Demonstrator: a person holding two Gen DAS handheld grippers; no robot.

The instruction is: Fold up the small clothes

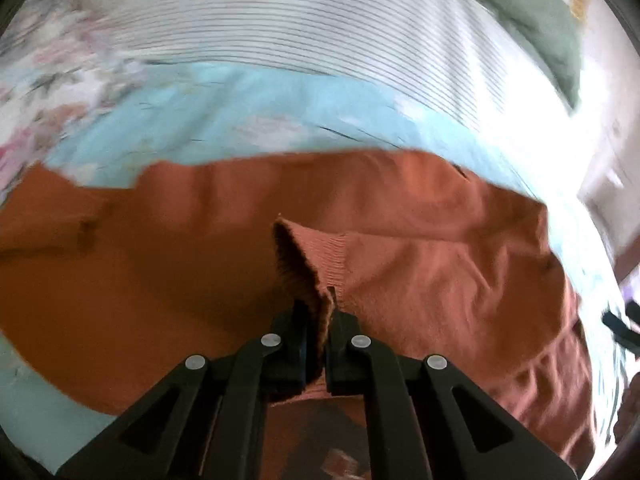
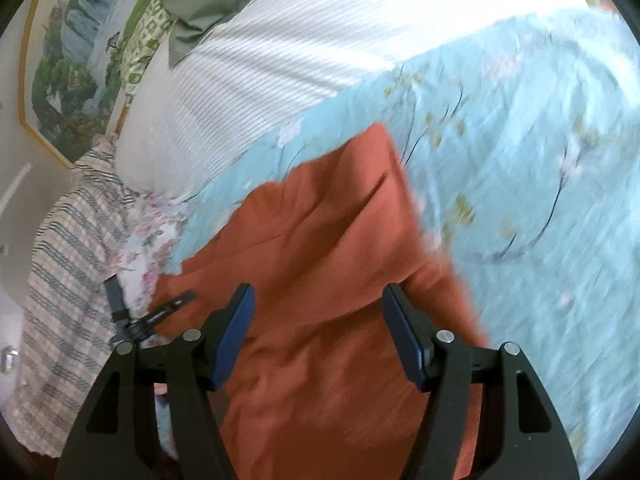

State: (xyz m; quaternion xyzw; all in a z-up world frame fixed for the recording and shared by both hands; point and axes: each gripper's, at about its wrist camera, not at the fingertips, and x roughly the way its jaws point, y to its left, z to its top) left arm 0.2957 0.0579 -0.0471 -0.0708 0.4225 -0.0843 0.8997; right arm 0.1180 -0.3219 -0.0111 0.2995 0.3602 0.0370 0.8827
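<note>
A rust-orange knitted garment (image 1: pixel 160 280) lies spread on the light blue floral bedsheet (image 1: pixel 240 120). My left gripper (image 1: pixel 320 316) is shut on the garment's ribbed cuff (image 1: pixel 320 256), which stands up in a fold between the fingers. The sleeve behind the cuff trails off to the right. In the right wrist view the same orange garment (image 2: pixel 340 208) stretches away from me. My right gripper (image 2: pixel 319 300) hovers over it, open, its blue pads (image 2: pixel 236 332) wide apart with only flat cloth beneath them.
A white striped cover (image 2: pixel 260 72) and a green cloth (image 2: pixel 208 0) lie at the far side of the bed. A checked striped cloth (image 2: pixel 60 260) hangs at the left edge, below a framed landscape picture (image 2: pixel 68 60). Blue floral sheet (image 2: pixel 520 160) extends to the right.
</note>
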